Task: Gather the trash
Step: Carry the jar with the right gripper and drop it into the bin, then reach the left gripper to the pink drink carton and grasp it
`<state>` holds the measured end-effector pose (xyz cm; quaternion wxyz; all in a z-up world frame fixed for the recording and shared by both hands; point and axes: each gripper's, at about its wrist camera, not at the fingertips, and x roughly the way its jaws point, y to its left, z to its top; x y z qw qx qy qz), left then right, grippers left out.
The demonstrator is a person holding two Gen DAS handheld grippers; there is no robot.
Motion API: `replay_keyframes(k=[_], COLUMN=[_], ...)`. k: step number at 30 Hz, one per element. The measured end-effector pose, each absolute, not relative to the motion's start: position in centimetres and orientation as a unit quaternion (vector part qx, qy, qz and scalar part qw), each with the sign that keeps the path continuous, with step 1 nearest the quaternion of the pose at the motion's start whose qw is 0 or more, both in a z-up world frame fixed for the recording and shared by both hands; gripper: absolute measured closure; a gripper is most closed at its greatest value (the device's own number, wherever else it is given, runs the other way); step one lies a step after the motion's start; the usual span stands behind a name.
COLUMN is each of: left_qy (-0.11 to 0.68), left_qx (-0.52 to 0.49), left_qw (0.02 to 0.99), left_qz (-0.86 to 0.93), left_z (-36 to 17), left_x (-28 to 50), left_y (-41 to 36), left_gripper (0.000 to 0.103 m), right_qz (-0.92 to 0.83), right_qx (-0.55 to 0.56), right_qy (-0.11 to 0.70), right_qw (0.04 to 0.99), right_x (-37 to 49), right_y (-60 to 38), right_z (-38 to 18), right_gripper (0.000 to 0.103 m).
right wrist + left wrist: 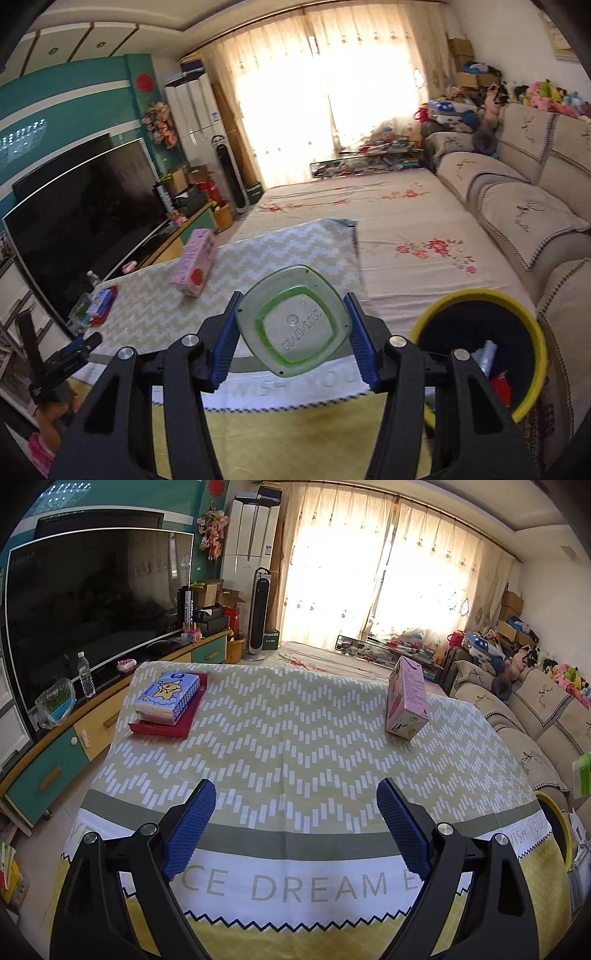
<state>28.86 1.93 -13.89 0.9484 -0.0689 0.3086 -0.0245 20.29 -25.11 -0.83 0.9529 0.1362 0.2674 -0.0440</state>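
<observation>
My right gripper (pixel 293 297) is shut on a clear green plastic container (pixel 295 325). Its square bottom faces the camera and both blue pads press its sides. It hangs over the table's near right corner, left of a yellow-rimmed trash bin (pixel 476 295) with scraps inside. A pink carton (pixel 195 264) stands on the patterned tablecloth (pixel 280 247). In the left wrist view my left gripper (pixel 295 790) is open and empty above the cloth's near edge, with the pink carton (pixel 406 701) far right and the bin's rim (pixel 554 808) at the right edge.
A blue tissue pack (pixel 168 696) lies on a red tray (pixel 162 727) at the table's far left. A TV stand with a water bottle (pixel 85 679) runs along the left. A sofa (pixel 524 218) lines the right wall, with a flowered mat (pixel 406 229) beyond the table.
</observation>
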Motion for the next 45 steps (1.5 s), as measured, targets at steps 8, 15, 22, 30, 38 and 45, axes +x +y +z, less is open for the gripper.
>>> replay_keyframes(k=[8,15,22,30,38,45], left_qy=[0.310,0.314,0.313,0.312,0.346,0.379], left_qx=[-0.067,-0.071,-0.065,-0.064,-0.090,-0.045], left_qw=[0.948,0.947,0.947,0.948,0.933,0.921], left_qz=[-0.024,-0.022,-0.022,-0.022,-0.030,-0.082], left_z=[-14.0,-14.1,-14.1,-14.0,-14.6,-13.2], left_x=[28.9,29.0,29.0,29.0,29.8,32.7], left_y=[1.9,2.2,2.1,2.1,1.7,-3.0], left_gripper=[0.015,0.013,0.013,0.012,0.011,0.011], right_qz=[-0.186,-0.235,-0.200,-0.040,-0.007,-0.023], right_qx=[0.168,0.172,0.163,0.108,0.075,0.119], right_qy=[0.297,0.322,0.274,0.223,0.232,0.233], right_qw=[0.921,0.901,0.926,0.968,0.970,0.965], right_x=[17.6,18.7,20.4,27.8,30.5,30.2], right_y=[-36.4,-40.5,-36.5,-23.9,-19.1,-21.4], right_z=[-5.2,-8.5,-3.7,1.3,-2.3,-3.6], right_gripper=[0.051,0.029,0.022,0.018,0.018,0.017])
